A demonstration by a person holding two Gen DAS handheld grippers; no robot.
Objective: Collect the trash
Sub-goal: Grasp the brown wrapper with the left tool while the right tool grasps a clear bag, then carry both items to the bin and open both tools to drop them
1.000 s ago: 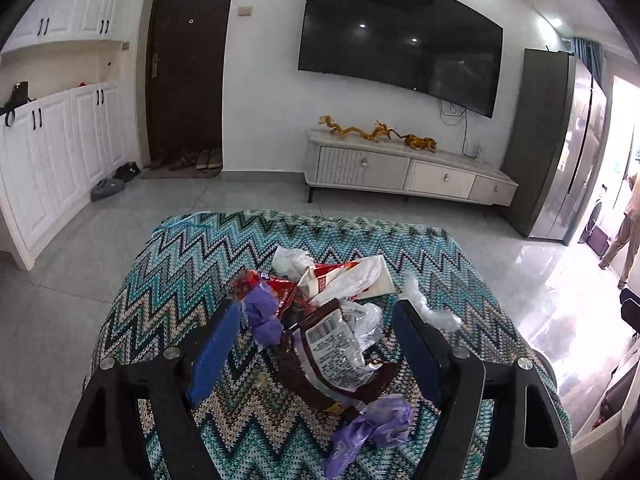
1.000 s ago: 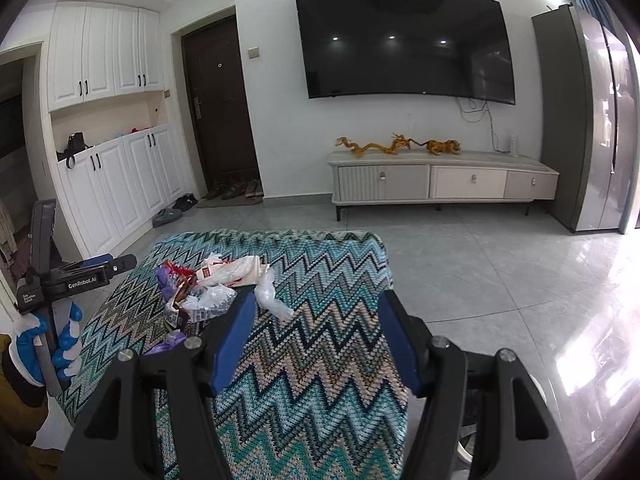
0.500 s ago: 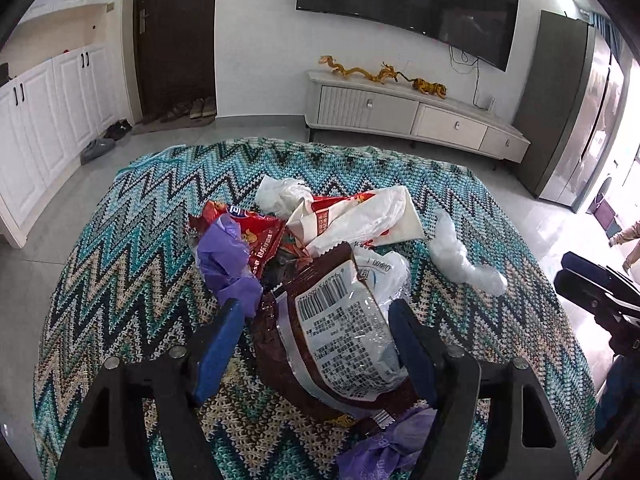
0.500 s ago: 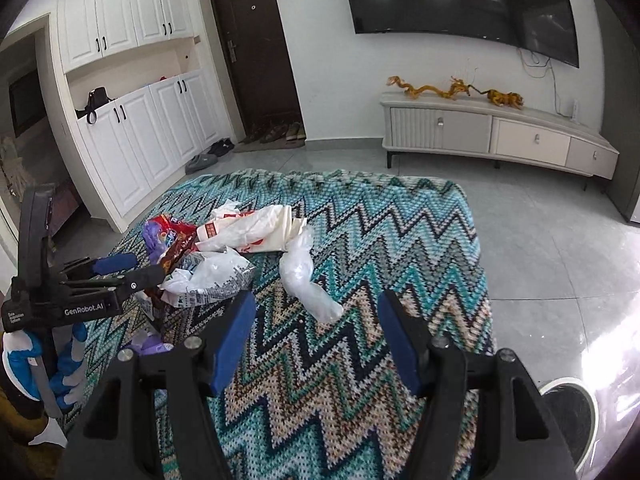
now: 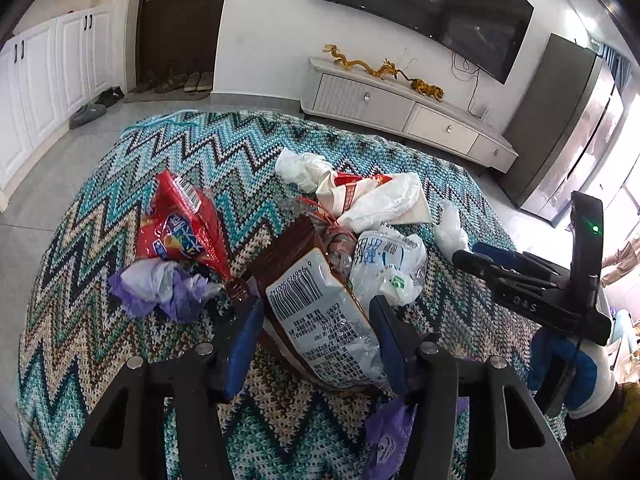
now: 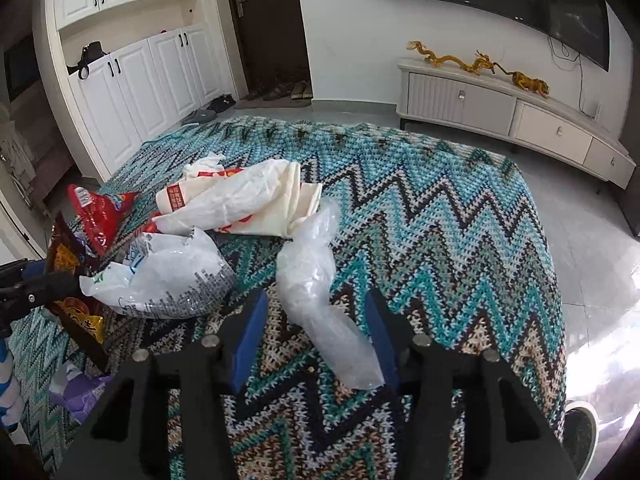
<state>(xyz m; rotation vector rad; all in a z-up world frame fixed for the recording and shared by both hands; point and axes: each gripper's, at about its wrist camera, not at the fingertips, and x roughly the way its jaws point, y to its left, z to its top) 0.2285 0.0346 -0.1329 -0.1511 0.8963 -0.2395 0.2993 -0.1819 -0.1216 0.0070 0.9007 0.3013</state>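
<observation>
Collection is barely begun: the left gripper (image 5: 316,336) is being closed around a brown snack packet (image 5: 320,312), the right gripper (image 6: 314,336) around a clear plastic bag (image 6: 320,304); neither is gripped yet, and other wrappers lie uncollected on the zigzag blanket (image 6: 460,240).

That zigzag blanket (image 6: 440,232) is teal, cream, brown and black. On it there's a shiny red snack bag (image 5: 180,224), a brown wrapper (image 5: 320,304) with a white barcode panel, crumpled purple plastic (image 5: 160,288), and a clear bag (image 6: 316,288).
</observation>
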